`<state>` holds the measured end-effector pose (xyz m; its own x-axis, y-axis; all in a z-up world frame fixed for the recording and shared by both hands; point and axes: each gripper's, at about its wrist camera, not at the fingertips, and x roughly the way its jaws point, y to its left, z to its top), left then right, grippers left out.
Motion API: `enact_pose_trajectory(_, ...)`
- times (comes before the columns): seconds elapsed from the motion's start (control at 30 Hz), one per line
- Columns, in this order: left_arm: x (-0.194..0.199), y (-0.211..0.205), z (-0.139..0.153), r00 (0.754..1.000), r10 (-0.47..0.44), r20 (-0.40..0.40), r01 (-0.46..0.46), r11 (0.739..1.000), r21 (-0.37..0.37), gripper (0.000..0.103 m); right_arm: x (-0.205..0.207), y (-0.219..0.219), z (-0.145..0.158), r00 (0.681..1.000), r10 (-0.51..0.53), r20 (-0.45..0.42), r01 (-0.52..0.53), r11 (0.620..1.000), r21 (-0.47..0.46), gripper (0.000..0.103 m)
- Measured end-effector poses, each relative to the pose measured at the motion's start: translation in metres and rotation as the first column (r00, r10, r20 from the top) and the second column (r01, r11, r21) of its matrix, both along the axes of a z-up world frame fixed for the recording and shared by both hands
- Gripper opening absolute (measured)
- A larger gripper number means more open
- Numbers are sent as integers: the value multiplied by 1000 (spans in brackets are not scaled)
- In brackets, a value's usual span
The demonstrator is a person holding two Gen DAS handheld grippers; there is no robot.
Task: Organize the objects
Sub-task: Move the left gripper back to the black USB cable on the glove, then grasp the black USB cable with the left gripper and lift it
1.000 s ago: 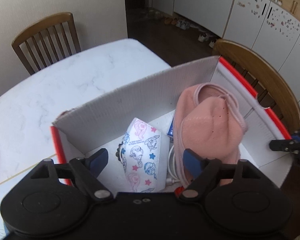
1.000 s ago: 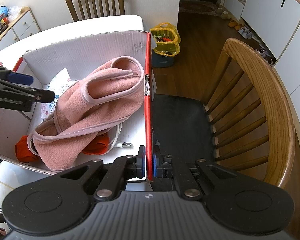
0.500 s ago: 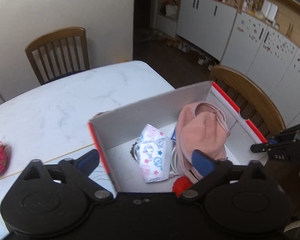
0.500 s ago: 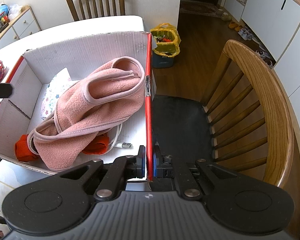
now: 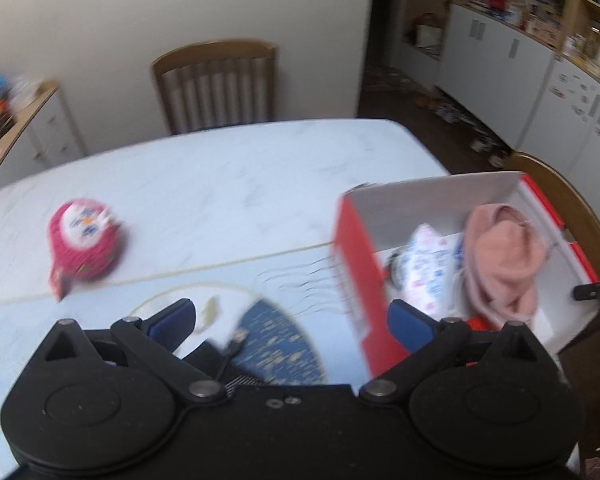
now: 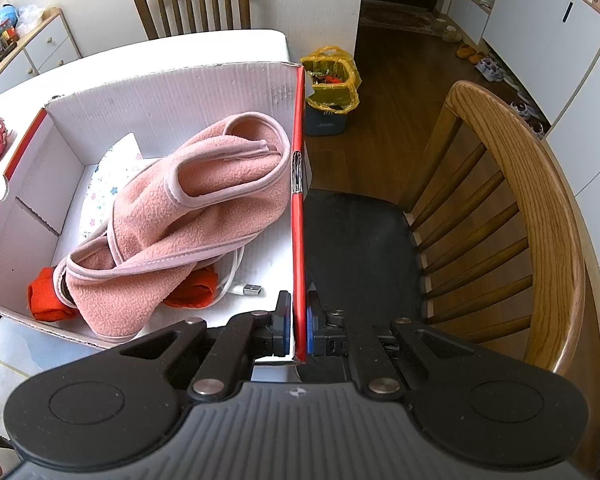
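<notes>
text: none legible | labels: none legible | brands: none legible

L gripper (image 5: 290, 318) pulled back from box (image 5: 356, 264), now over table w/ pink toy (image 5: 85, 240) nearby

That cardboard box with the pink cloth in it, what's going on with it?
A person is tidying loose things into the box using two hand-held grippers. The right gripper is clamped on the box's red-edged side wall, holding it. The left gripper is open and empty over the table, facing a pink plush toy that lies outside the box. Inside are a pink fleece, a patterned mask, something orange and a white cable.
</notes>
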<state>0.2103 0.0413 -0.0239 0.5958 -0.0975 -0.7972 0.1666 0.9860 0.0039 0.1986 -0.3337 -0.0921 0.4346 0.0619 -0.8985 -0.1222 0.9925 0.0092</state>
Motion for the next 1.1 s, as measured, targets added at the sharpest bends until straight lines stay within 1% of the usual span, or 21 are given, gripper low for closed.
enact_pose_trajectory(0.13, -7, 24, -14, 996, 85, -27, -84, 996, 11, 102, 0, 0, 0, 1000, 0, -1, 0, 1000, -1, 7)
enact_pose_trajectory(0.27, -14, 39, -32, 988, 135, -70, -135, 991, 0, 102, 0, 1, -1, 1000, 2, -3, -2, 1000, -8, 7)
enact_pose_trajectory(0.43, -19, 45, -55, 978, 170, -125, -171, 985, 0, 102, 1, 4, -2, 1000, 4, -8, -4, 1000, -17, 7)
enact_pose_trajectory(0.6, -27, 45, -80, 959, 222, -175, -224, 975, 11, 101, 1, 4, -2, 1000, 6, -8, -6, 1000, -20, 7)
enact_pose_trajectory(0.73, -34, 43, -95, 947, 257, -191, -257, 966, 24, 96, 0, 5, -3, 1000, 5, -12, -5, 1000, -21, 7)
enact_pose_trajectory(0.87, -37, 43, -103, 940, 275, -203, -276, 961, 24, 91, 0, 4, -3, 1000, 7, -15, -8, 1000, -23, 7)
enact_pose_trajectory(1.0, -39, 39, -108, 942, 267, -204, -268, 963, 22, 85, -1, 4, -4, 1000, 9, -17, -9, 1000, -26, 7)
enact_pose_trajectory(1.1, -40, 35, -111, 943, 261, -208, -262, 965, 25, 79, -1, 4, -4, 1000, 9, -17, -10, 1000, -27, 7)
